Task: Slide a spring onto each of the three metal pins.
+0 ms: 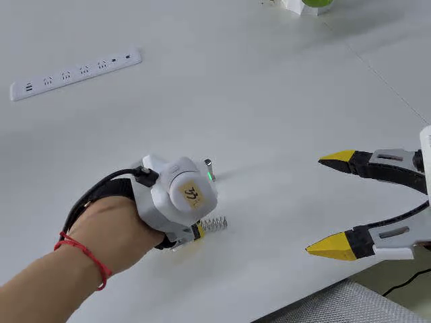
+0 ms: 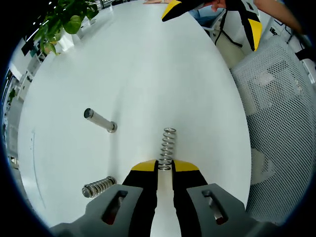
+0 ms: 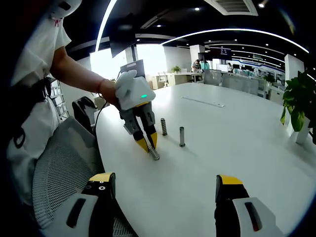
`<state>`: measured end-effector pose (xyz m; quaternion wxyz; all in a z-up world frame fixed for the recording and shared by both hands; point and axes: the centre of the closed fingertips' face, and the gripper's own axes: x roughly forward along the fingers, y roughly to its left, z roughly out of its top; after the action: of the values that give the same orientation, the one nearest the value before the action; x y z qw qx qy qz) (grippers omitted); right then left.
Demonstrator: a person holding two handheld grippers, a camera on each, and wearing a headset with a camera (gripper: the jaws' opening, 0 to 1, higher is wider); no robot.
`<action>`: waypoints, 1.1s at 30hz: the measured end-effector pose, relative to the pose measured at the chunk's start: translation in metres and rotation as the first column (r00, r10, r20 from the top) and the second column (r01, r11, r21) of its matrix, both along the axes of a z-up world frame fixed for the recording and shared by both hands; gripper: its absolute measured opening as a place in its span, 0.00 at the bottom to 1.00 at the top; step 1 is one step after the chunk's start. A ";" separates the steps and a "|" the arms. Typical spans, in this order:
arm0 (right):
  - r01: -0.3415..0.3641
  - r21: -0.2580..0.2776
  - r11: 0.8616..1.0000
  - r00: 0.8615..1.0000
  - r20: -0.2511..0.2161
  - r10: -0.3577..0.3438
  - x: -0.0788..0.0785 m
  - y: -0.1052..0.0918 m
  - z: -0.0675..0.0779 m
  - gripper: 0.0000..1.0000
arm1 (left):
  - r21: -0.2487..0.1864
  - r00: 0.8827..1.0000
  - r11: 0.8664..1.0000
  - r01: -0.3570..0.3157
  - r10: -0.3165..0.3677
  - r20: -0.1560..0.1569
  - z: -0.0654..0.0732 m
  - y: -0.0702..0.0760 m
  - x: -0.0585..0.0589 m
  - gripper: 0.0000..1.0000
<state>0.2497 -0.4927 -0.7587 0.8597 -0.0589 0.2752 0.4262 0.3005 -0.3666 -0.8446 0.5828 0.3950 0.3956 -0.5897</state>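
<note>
Two pins stand — bare pin (image 2: 99, 120), sprung pin (image 2: 98, 186) — left gripper (image 2: 165, 165) pinches second spring (image 2: 168, 140); right gripper (image 1: 315, 204) agape, empty.

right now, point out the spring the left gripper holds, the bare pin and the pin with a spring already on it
held spring (image 2: 168, 142), left gripper view, middle of its coils
bare pin (image 2: 100, 121), left gripper view, middle of its shaft
pin with spring (image 2: 100, 186), left gripper view, coils around its shaft

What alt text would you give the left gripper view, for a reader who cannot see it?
The left tool, jaws shut, pinches one end of a spring on a white table. To its left are a bare metal pin and a second spring; the open right tool hovers at the top.
</note>
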 end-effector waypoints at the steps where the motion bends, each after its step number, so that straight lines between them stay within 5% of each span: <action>1: -0.001 0.001 1.000 1.000 -0.002 0.001 -0.001 0.001 0.000 0.82 | -0.001 1.000 1.000 -0.001 0.001 -0.002 0.000 0.000 -0.001 0.07; 23: -0.017 0.001 1.000 1.000 -0.007 0.017 0.000 0.010 0.002 0.82 | -0.062 0.999 0.998 -0.031 0.028 -0.040 0.008 -0.001 -0.012 0.06; 33: -0.041 -0.014 0.999 0.999 0.005 0.042 0.004 0.015 0.015 0.81 | -0.202 0.992 0.973 -0.108 0.094 -0.078 0.040 -0.010 -0.013 0.06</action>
<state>0.2536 -0.4778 -0.7435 0.8511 -0.0718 0.2744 0.4418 0.2877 -0.3768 -0.8044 0.6359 0.2917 0.3719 -0.6101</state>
